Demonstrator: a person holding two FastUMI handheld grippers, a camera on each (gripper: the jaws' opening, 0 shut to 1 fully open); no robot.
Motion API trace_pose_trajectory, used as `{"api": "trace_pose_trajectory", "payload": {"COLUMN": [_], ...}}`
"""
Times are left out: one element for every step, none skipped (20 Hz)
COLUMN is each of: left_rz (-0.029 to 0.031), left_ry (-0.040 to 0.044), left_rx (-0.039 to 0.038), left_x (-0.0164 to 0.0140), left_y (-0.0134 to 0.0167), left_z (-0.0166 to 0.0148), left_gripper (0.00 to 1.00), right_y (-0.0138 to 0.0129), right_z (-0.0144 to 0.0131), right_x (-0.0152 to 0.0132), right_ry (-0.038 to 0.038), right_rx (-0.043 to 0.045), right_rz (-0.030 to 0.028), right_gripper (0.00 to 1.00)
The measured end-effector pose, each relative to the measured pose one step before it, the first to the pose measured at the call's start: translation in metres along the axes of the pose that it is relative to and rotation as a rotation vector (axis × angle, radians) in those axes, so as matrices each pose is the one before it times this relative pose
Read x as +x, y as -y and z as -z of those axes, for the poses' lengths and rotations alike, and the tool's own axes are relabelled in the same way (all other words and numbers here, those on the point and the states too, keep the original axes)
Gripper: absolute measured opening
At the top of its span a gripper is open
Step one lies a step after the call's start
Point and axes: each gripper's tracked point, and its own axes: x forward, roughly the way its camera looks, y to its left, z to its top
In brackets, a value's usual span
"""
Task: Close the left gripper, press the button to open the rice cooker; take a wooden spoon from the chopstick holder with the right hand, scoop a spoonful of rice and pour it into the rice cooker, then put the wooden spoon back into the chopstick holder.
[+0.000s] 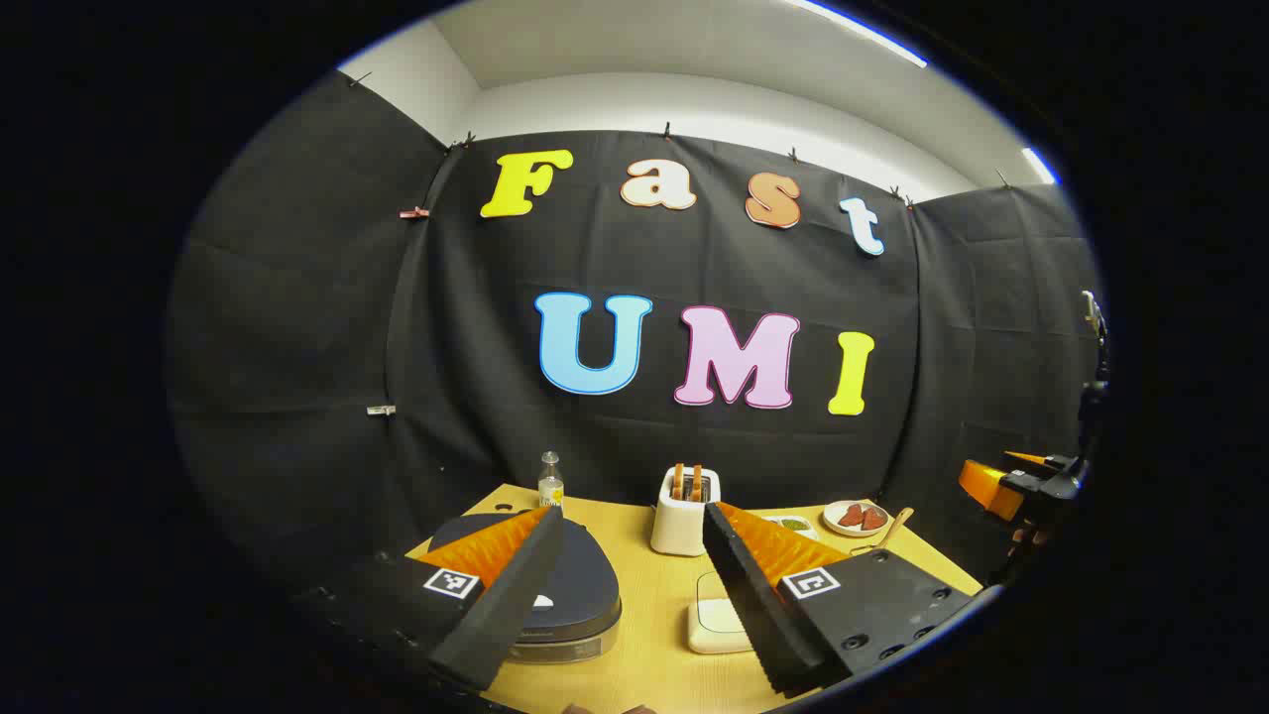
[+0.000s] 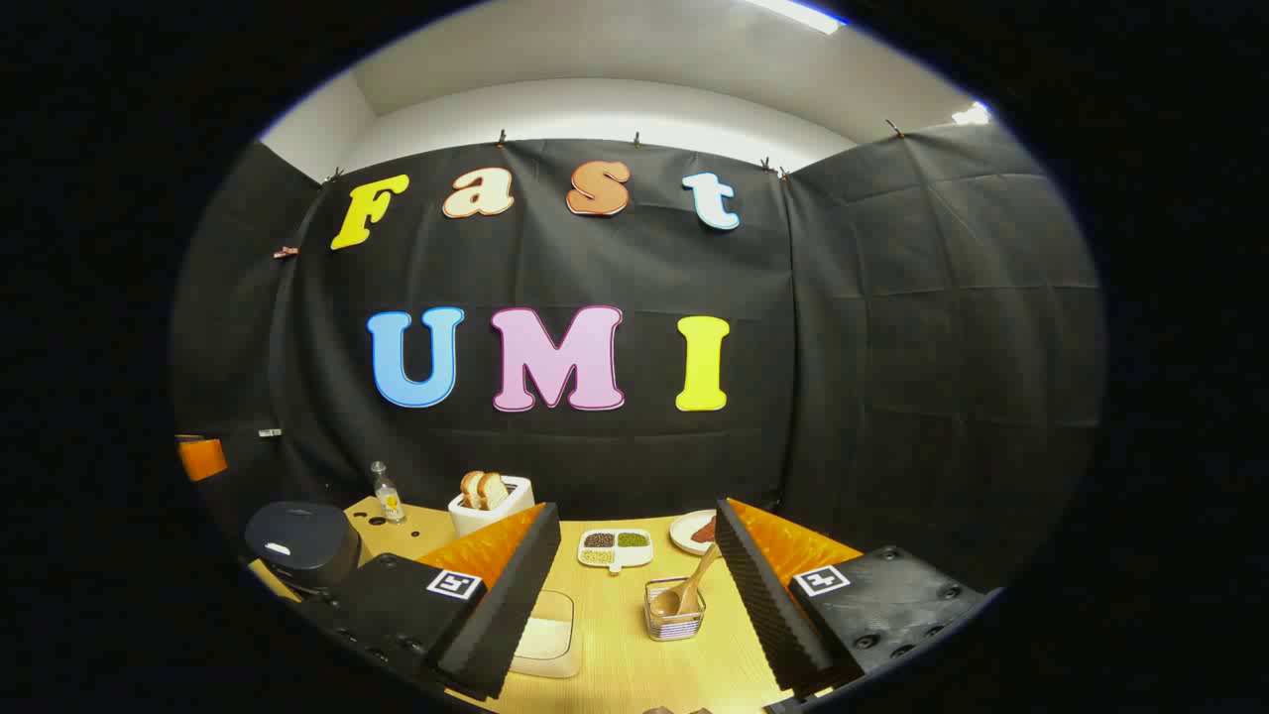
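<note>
The dark rice cooker (image 1: 570,595) sits with its lid down at the table's left, just beyond my left gripper (image 1: 634,516), which hangs open above the table with nothing between its fingers. A white square container (image 1: 716,620) lies to the cooker's right. In the right gripper view, the wooden spoon (image 2: 694,585) leans in the wire chopstick holder (image 2: 674,615), a little ahead of my right gripper (image 2: 636,518), also open and holding nothing. The rice cooker (image 2: 302,540) stands far left there, and the white container (image 2: 545,635) is partly hidden behind one finger.
A white toaster (image 1: 684,516) with bread slices, a small bottle (image 1: 550,481) and a plate (image 1: 858,518) stand along the back of the wooden table (image 1: 644,654). A divided dish (image 2: 615,547) of grains lies mid-table. The other gripper (image 1: 1011,486) hovers at the far right.
</note>
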Motion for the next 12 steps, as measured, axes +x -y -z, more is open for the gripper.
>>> {"api": "trace_pose_trajectory", "payload": {"left_rz": [0.00288, 0.00388, 0.00327, 0.00201, 0.00219, 0.00330, 0.00257, 0.00053, 0.00178, 0.00082, -0.00074, 0.00024], "left_ry": [0.00063, -0.00088, -0.00121, -0.00127, -0.00043, 0.00128, -0.00003, -0.00012, 0.00166, 0.00035, 0.00138, -0.00115], "left_rx": [0.00332, 0.00158, 0.00049, -0.00020, -0.00064, -0.00116, -0.00108, -0.00110, -0.00312, -0.00446, -0.00538, -0.00562], "left_x": [0.00123, 0.00135, 0.00133, 0.00217, 0.00159, 0.00143, 0.00087, 0.00031, 0.00027, 0.00136, 0.00075, 0.00104], "left_y": [0.00058, 0.00084, 0.00060, -0.00005, 0.00044, 0.00100, 0.00007, -0.00156, -0.00080, -0.00116, -0.00173, -0.00144], "left_z": [-0.00104, 0.00044, -0.00045, 0.00131, -0.00052, -0.00011, -0.00088, 0.00172, -0.00074, 0.00097, -0.00053, 0.00154], "left_gripper": [0.95, 0.95, 0.95, 0.95, 0.95, 0.95, 0.95, 0.95, 0.95, 0.95, 0.95, 0.95], "right_y": [0.00047, 0.00014, -0.00016, -0.00005, 0.00048, 0.00051, 0.00010, -0.00021, -0.00101, -0.00062, -0.00038, -0.00098], "right_z": [0.00039, -0.00045, -0.00067, -0.00031, -0.00067, 0.00065, -0.00051, -0.00048, -0.00202, -0.00159, -0.00182, -0.00108], "right_x": [0.00021, -0.00098, -0.00097, -0.00063, -0.00110, -0.00088, -0.00018, -0.00006, 0.00058, 0.00033, 0.00113, 0.00042], "right_ry": [0.00117, 0.00183, 0.00215, 0.00146, 0.00093, -0.00047, 0.00050, 0.00148, 0.00365, 0.00649, 0.00626, 0.00356], "right_rx": [-0.00193, -0.00215, -0.00124, -0.00060, 0.00017, 0.00078, 0.00231, 0.00100, -0.00208, -0.00442, -0.00511, -0.00235], "right_rz": [0.00197, 0.00097, -0.00033, 0.00111, 0.00150, 0.00271, 0.00129, -0.00095, -0.00142, -0.00072, 0.00018, -0.00069], "right_gripper": [0.98, 0.98, 0.98, 0.98, 0.98, 0.98, 0.98, 0.98, 0.98, 0.98, 0.98, 0.98]}}
